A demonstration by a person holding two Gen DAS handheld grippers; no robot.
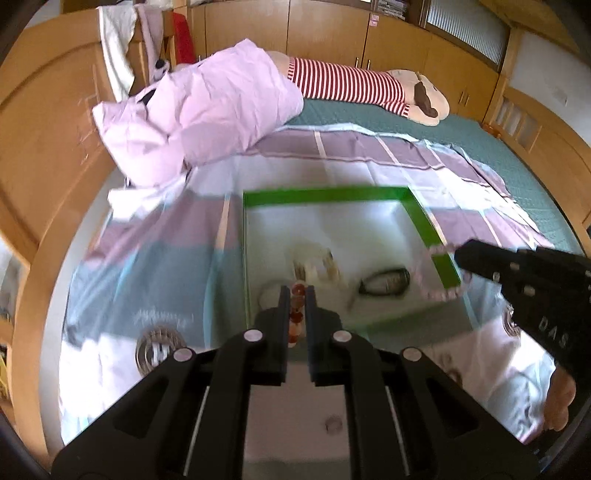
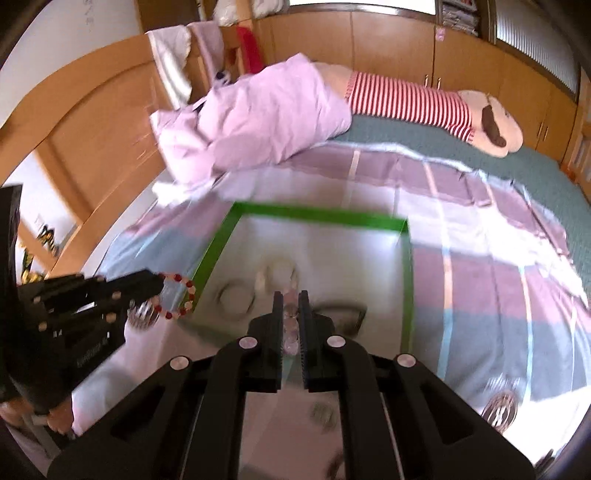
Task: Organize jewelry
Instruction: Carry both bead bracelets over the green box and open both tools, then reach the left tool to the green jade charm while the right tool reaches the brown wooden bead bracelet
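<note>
A red-and-white beaded bracelet [image 1: 296, 312] is clamped in the left gripper [image 1: 296, 291] jaws; a pale pink beaded bracelet [image 2: 290, 325] in the right gripper [image 2: 290, 295] jaws. Items in the green-rimmed tray [image 1: 325, 194] are blurred.

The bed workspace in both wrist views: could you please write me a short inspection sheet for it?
Surface: checked bedsheet over a green mattress cover.
Job's things: green-rimmed tray holding blurred rings and a dark bangle; red-and-white bead bracelet; pale pink bead bracelet.
Clutter: pink duvet, striped plush toy.
Grippers: left claw shut on the red-and-white bracelet; right claw shut on the pink one.
Cables: nothing seen.
Surroundings: wooden bed frame, wardrobes.
</note>
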